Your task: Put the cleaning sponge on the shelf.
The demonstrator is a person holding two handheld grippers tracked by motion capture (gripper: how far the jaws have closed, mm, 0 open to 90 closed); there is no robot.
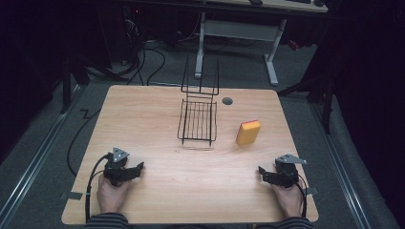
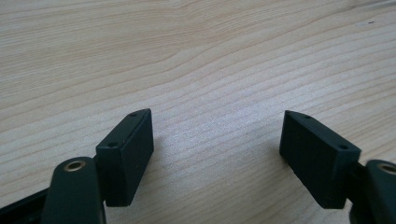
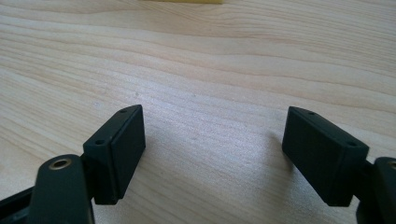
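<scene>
**Both tools at rest on the worktop, jaws apart**

Your wooden worktop [image 1: 157,191] carries a black wire rack [image 1: 198,121] near its far middle — just right of it lies a yellow sponge [image 1: 248,132] with a red top. Your left tool [image 1: 136,170] sits at the near left, your right tool [image 1: 263,172] at the near right; both stand apart with nothing between them, well short of the sponge.

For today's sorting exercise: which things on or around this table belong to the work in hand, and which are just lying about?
In the work: sponge, wire rack, left gripper, right gripper, both open and empty.

Lying about: desk frame behind, floor cables, grey cap in the table.
</scene>
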